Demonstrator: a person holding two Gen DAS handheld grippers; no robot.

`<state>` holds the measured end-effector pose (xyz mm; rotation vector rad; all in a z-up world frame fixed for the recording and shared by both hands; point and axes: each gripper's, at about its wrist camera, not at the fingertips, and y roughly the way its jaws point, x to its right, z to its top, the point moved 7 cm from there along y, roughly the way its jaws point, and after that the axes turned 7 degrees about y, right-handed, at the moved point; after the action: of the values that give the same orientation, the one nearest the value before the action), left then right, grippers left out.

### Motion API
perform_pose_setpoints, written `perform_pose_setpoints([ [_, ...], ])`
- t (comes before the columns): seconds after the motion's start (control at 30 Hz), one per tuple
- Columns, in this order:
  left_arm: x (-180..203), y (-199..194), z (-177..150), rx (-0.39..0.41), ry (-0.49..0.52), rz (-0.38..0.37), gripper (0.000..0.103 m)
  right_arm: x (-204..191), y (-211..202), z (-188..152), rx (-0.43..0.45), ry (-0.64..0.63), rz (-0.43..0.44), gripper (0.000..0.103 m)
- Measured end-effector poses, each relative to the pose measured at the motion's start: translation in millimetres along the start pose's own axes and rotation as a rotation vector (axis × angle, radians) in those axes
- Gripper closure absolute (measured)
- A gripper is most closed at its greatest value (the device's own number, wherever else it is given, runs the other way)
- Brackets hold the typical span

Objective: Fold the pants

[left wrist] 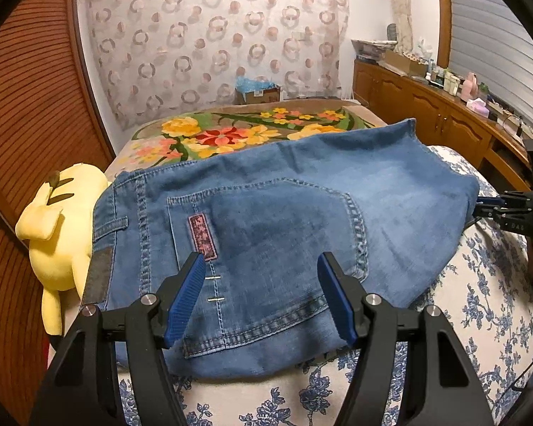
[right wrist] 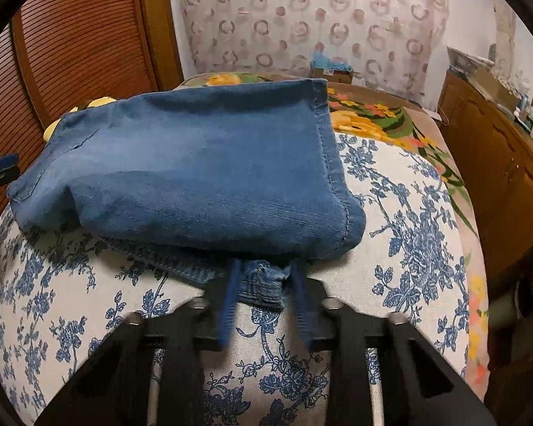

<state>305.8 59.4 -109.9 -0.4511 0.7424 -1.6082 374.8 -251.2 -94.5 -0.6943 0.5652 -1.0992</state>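
Folded jeans lie across the bed, mid-frame. Left tongs hover spread over the back pocket at lower centre, gripping nothing. Right tongs, bottom centre in their own view, are nearly together, pinching a denim edge.

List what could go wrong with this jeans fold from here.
1. The right gripper has only a small denim edge between its fingers; it may slip free.
2. The left gripper hangs open over the jeans, so a pull could drag the stack.
3. Sliding jeans could nudge the yellow plush toy.
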Motion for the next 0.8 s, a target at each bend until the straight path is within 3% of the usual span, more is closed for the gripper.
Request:
perform_pose_setpoints([
  [0.17, -4, 5, -5, -0.013, -0.012, 0.006, 0.037, 3, -9, 3, 0.036, -0.010, 0.005, 0.090],
  [0.3, -9, 5, -8, -0.017, -0.016, 0.017, 0.037, 24, -40, 15, 0.135, 0.038, -0.076, 0.091],
  [0.57, -34, -1, -23, -0.022, -0.061, 0.047, 0.037, 35, -23, -1, 0.054, 0.105, -0.090, 0.090],
  [0.8, -57, -8, -37, -0.029, -0.091, 0.085, 0.037, 40, -45, -1, 0.082, 0.175, -0.079, 0.067],
])
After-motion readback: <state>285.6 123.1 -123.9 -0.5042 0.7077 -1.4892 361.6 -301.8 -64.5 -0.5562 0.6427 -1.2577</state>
